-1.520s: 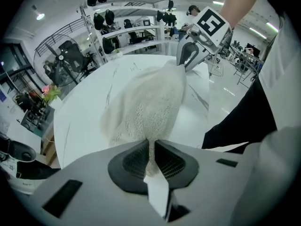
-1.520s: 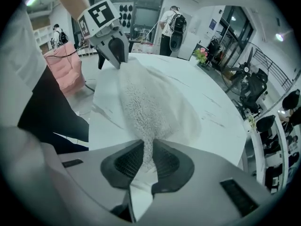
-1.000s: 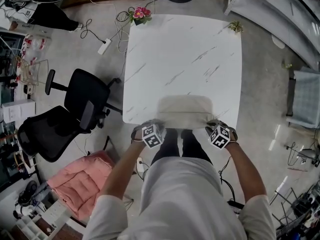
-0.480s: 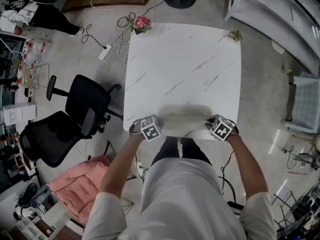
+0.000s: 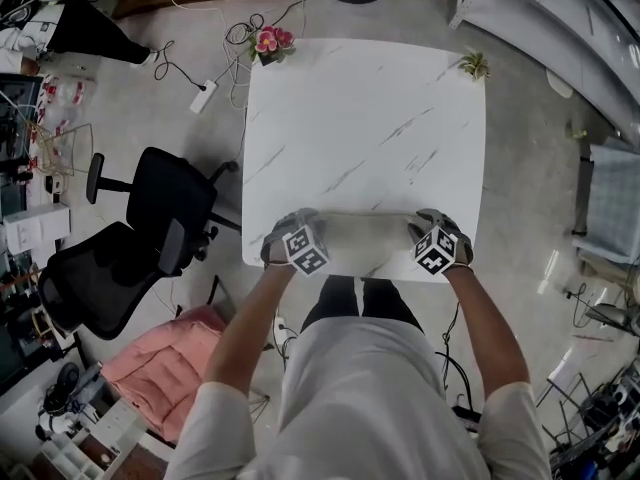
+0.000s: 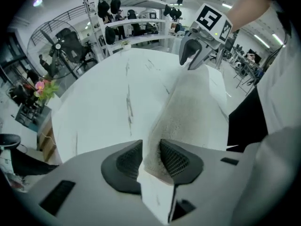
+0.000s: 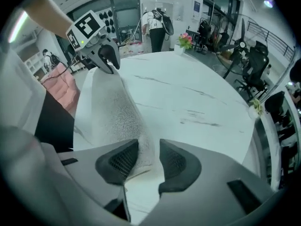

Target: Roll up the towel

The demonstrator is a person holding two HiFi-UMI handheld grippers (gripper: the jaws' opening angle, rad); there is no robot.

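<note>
A beige towel (image 5: 365, 236) lies as a narrow band across the white marble table (image 5: 360, 118), close to its near edge. My left gripper (image 5: 297, 232) points down at the towel's left end, my right gripper (image 5: 437, 234) at its right end. In the left gripper view the towel (image 6: 188, 102) runs from my left gripper (image 6: 150, 157) to the other gripper (image 6: 193, 55). In the right gripper view the towel (image 7: 113, 107) runs back from my right gripper (image 7: 149, 157). Both pairs of jaws have just been opening. The towel's ends still sit loosely between the pads.
Two black office chairs (image 5: 150, 228) and a pink cushion (image 5: 160, 363) stand on the floor to the left. A flower pot (image 5: 265, 40) and a small plant (image 5: 473, 63) sit on the table's far corners. Cables (image 5: 200, 88) trail on the floor.
Both grippers moved away from the person, from the table's near edge onto the towel. The towel went from a broad flat sheet to a narrow band. Both pairs of jaws stand wider.
</note>
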